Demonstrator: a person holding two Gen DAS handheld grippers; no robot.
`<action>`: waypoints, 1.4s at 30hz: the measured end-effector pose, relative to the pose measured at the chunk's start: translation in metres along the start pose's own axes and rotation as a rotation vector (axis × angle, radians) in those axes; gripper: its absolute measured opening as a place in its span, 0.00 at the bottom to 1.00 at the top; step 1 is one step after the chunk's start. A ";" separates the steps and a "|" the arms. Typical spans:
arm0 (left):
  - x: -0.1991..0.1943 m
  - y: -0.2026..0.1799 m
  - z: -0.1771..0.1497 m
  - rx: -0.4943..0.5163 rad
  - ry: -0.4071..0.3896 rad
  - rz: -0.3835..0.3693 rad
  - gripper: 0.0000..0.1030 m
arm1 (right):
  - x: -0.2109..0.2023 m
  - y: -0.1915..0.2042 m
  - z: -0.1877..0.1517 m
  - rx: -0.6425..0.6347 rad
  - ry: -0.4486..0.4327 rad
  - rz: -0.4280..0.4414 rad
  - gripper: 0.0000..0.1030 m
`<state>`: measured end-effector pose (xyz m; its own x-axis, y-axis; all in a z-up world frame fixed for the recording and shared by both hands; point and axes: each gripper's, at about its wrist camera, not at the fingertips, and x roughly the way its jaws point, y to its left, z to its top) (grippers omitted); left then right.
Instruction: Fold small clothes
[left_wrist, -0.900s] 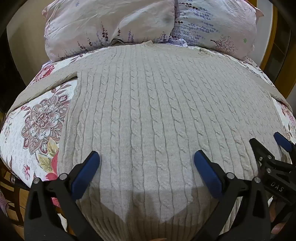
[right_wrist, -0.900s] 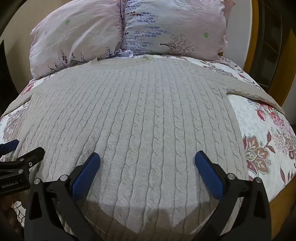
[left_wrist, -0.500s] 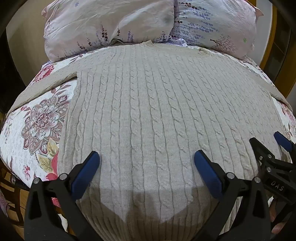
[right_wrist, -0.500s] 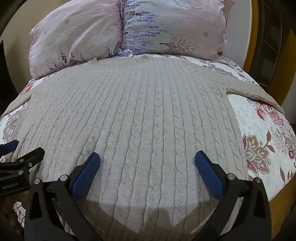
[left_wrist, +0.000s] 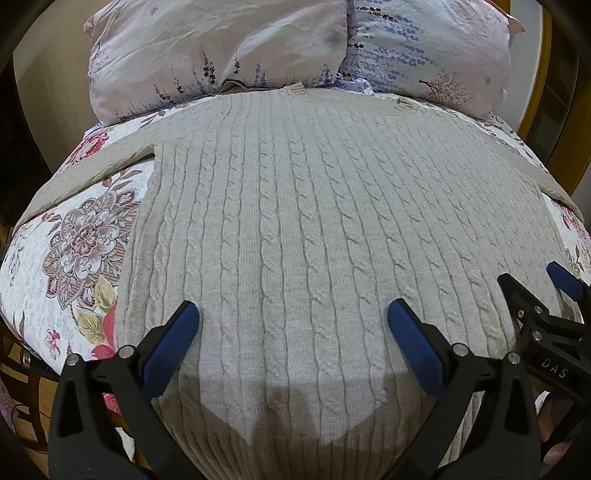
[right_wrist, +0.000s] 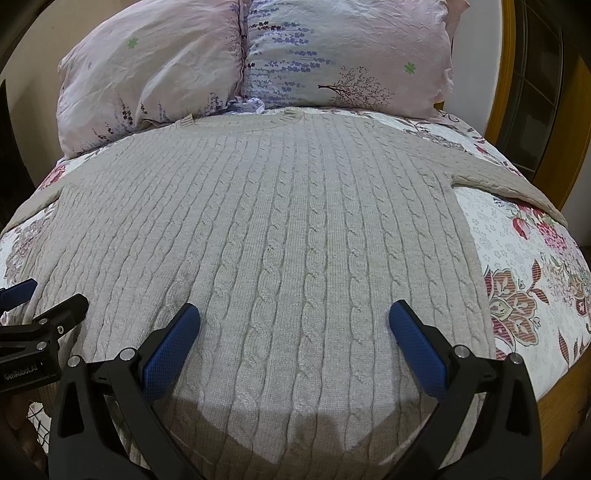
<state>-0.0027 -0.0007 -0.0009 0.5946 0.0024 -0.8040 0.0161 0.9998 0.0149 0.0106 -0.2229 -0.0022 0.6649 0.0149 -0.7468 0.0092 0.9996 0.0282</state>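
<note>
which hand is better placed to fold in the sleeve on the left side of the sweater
Left. The left tool hangs open over the hem of the sweater, nearer the left sleeve; the right tool sits toward the other side.

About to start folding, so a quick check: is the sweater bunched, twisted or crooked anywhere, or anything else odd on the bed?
Nothing stands out. The sweater lies flat and smooth on the floral bedspread, sleeves spread to both sides, collar toward the pillows. Left gripper and right gripper are open above its hem.

Bed (left_wrist: 74, 236) is covered by floral sheet; cable-knit sweater (left_wrist: 314, 229) is spread flat, two pillows (right_wrist: 347, 55) at head.
</note>
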 end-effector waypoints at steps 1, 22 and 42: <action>0.000 0.000 0.000 0.000 0.000 0.000 0.98 | 0.000 0.000 0.000 0.000 0.000 0.000 0.99; 0.000 0.000 0.000 0.001 -0.002 0.001 0.98 | -0.001 0.000 0.000 0.000 -0.002 0.000 0.99; -0.001 -0.001 0.000 0.006 -0.008 0.001 0.98 | -0.001 -0.001 0.000 -0.006 0.003 0.001 0.99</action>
<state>-0.0037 -0.0015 -0.0003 0.6006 0.0035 -0.7995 0.0201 0.9996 0.0194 0.0103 -0.2236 -0.0018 0.6628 0.0158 -0.7486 0.0045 0.9997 0.0251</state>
